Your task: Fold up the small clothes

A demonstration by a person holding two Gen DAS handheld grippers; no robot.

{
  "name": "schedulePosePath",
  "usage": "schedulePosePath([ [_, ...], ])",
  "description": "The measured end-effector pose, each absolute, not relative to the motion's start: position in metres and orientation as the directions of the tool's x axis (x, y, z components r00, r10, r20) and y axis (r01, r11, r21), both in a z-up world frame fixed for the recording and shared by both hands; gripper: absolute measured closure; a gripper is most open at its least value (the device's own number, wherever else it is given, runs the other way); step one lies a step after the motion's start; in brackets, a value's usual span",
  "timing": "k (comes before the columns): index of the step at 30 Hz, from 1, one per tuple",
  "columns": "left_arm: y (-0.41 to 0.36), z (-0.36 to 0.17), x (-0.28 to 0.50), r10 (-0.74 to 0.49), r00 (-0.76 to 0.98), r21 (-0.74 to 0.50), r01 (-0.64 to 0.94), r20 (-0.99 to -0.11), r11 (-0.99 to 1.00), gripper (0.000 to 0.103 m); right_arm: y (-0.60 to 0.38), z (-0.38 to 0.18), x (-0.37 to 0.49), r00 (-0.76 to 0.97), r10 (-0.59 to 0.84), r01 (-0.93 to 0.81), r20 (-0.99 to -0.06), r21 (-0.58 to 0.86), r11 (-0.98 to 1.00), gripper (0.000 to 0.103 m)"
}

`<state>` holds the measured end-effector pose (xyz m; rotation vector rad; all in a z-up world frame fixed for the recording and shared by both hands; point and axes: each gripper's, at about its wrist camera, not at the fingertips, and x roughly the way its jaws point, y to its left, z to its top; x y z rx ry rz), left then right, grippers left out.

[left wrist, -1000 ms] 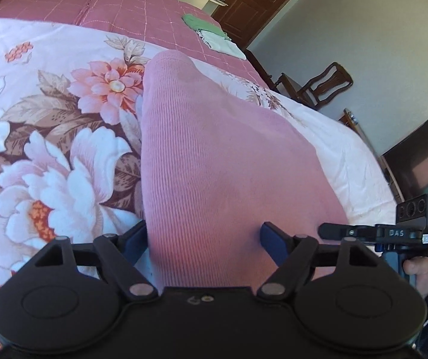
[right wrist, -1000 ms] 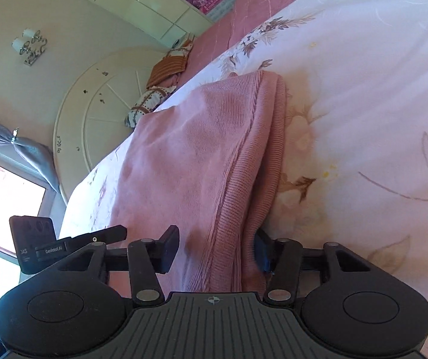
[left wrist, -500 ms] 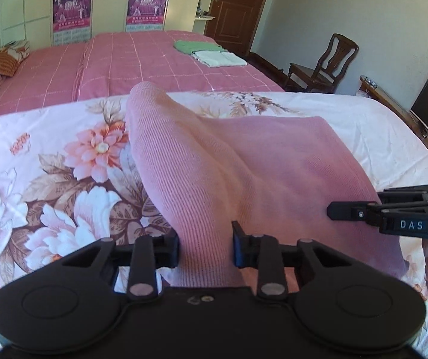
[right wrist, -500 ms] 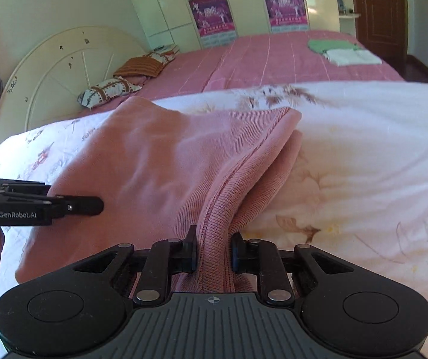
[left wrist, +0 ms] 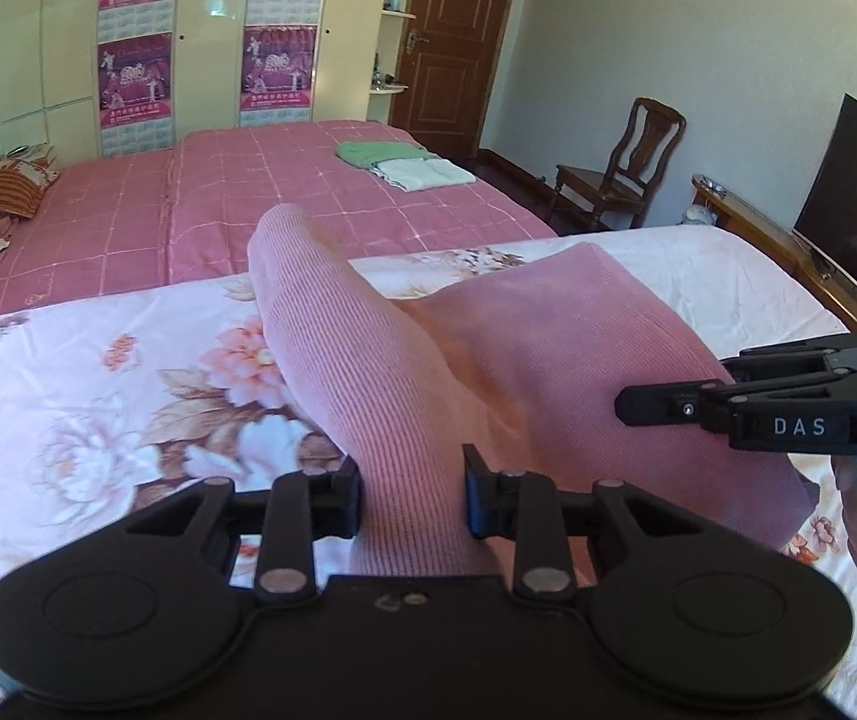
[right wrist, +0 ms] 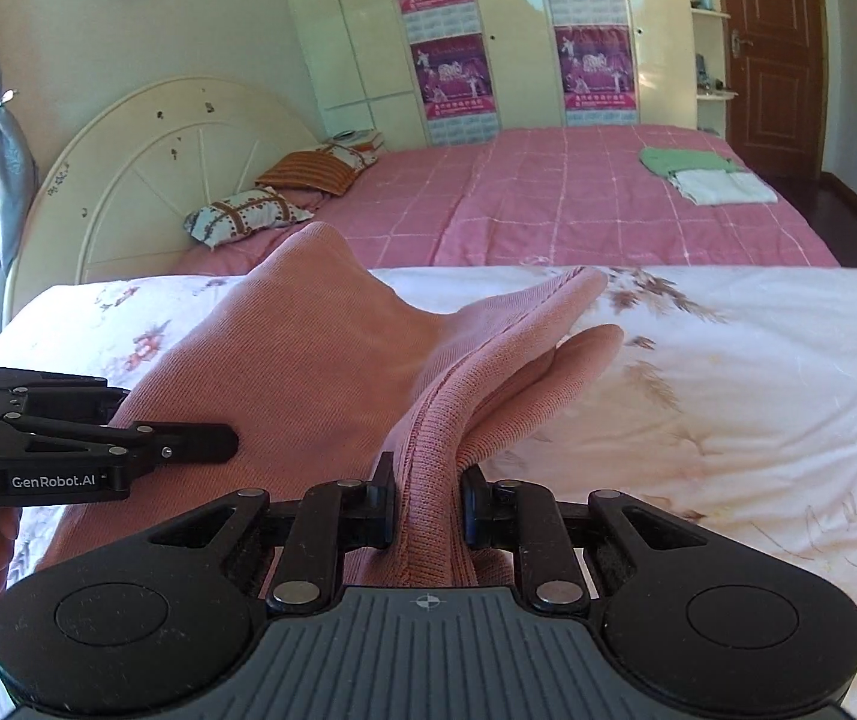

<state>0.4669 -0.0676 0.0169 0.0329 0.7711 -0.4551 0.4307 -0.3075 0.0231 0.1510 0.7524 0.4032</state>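
A pink knit garment (left wrist: 488, 360) lies on the floral bedspread (left wrist: 98, 372) with its near edge lifted. My left gripper (left wrist: 411, 498) is shut on the near left part of that edge. My right gripper (right wrist: 426, 504) is shut on the near right part, at a ribbed hem of the same garment (right wrist: 320, 348). The cloth rises from the bed toward both grippers and sags between them. The right gripper also shows in the left wrist view (left wrist: 629, 405), and the left gripper in the right wrist view (right wrist: 230, 443). The far end of the garment rests on the bed.
A second bed with a pink checked cover (left wrist: 248, 198) stands behind, with folded green (left wrist: 380, 151) and white (left wrist: 422, 173) clothes on it. Pillows (right wrist: 248, 213) and a headboard (right wrist: 146, 180) are at left. A wooden chair (left wrist: 626, 174) and a TV (left wrist: 854, 204) stand at right.
Both grippers closed on the garment's near edge and lifted it off the bed. Both cameras have tilted up from looking down at the bed to looking level across the room.
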Motion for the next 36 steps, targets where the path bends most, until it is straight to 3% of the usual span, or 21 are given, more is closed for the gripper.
schedulePosePath([
  [9, 0.052, 0.021, 0.441, -0.325, 0.652, -0.147, 0.314, -0.685, 0.938, 0.075, -0.193, 0.028, 0.432, 0.611, 0.488, -0.411, -0.623, 0.278, 0.868, 0.084],
  [20, 0.191, -0.021, 0.397, -0.316, 0.614, -0.246, 0.198, -0.724, 0.949, 0.075, -0.064, -0.02, 0.422, 0.47, 0.602, -0.487, -0.646, 0.379, 0.787, 0.084],
  [25, 0.216, -0.055, 0.39, -0.35, 0.628, -0.343, 0.138, -0.695, 0.929, 0.064, -0.067, -0.066, 0.427, 0.45, 0.556, -0.379, -0.699, 0.414, 0.827, 0.084],
  [30, 0.223, -0.063, 0.39, -0.379, 0.638, -0.377, 0.147, -0.67, 0.914, 0.056, -0.095, -0.082, 0.421, 0.439, 0.591, -0.305, -0.676, 0.507, 0.806, 0.084],
  [32, 0.228, -0.065, 0.392, -0.399, 0.624, -0.401, 0.146, -0.672, 0.904, 0.052, -0.097, -0.08, 0.422, 0.437, 0.596, -0.281, -0.674, 0.527, 0.802, 0.082],
  [34, 0.234, -0.067, 0.395, -0.425, 0.601, -0.428, 0.148, -0.677, 0.891, 0.052, -0.099, -0.076, 0.422, 0.467, 0.574, -0.255, -0.673, 0.519, 0.816, 0.062],
  [36, 0.241, -0.065, 0.392, -0.453, 0.585, -0.456, 0.155, -0.673, 0.877, 0.053, -0.105, -0.071, 0.417, 0.498, 0.551, -0.227, -0.67, 0.513, 0.828, 0.052],
])
